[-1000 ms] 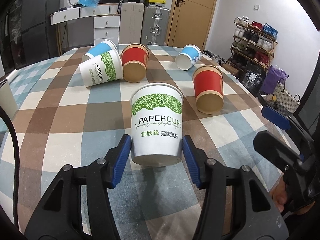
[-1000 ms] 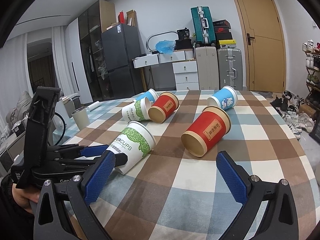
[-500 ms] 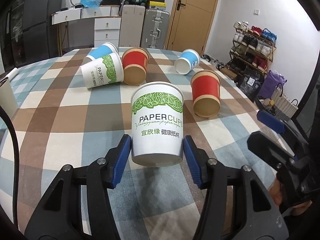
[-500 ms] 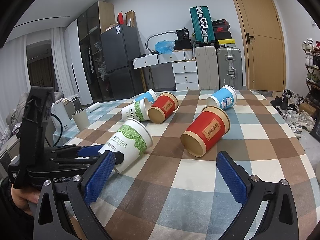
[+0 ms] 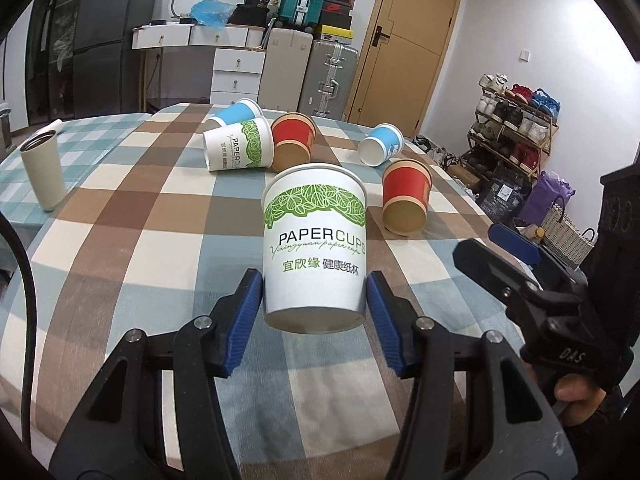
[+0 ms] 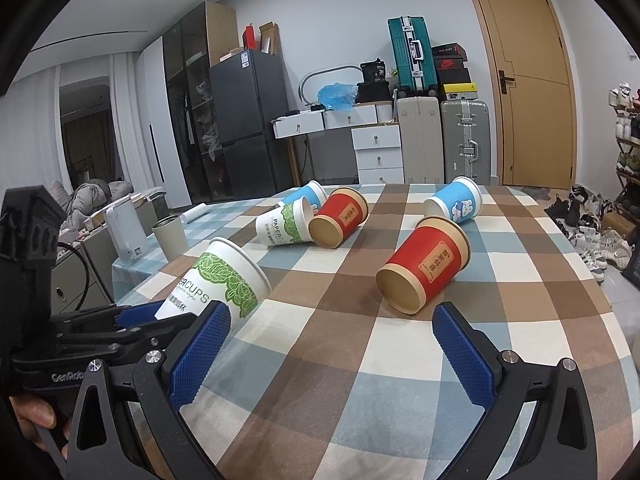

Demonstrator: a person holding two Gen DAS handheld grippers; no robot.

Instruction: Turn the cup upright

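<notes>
Left wrist view: the white paper cup with green leaf print (image 5: 315, 245) is being gripped near its base between the blue ribbed pads (image 5: 245, 318) of the left gripper (image 5: 314, 316). The jaws are closed onto the cup walls. The cup is being held clear of the checked tablecloth (image 5: 120, 240), tilted, with its rim pointing away from the camera. A second white leaf-print cup (image 5: 238, 149), two red paper cups (image 5: 406, 197) and two blue paper cups (image 5: 380, 145) are lying on their sides beyond it. A beige tumbler (image 5: 42, 174) is standing upright near the left table edge.

Right wrist view: the right gripper (image 6: 332, 354) is being held wide open, with nothing between its blue pads (image 6: 462, 358). It is positioned above the tablecloth (image 6: 360, 360). The held cup (image 6: 218, 280) is seen at lower left, tilted in the left gripper (image 6: 136, 320). The nearest red cup (image 6: 424, 266) is lying on its side just beyond the open jaws, apart from them.
</notes>
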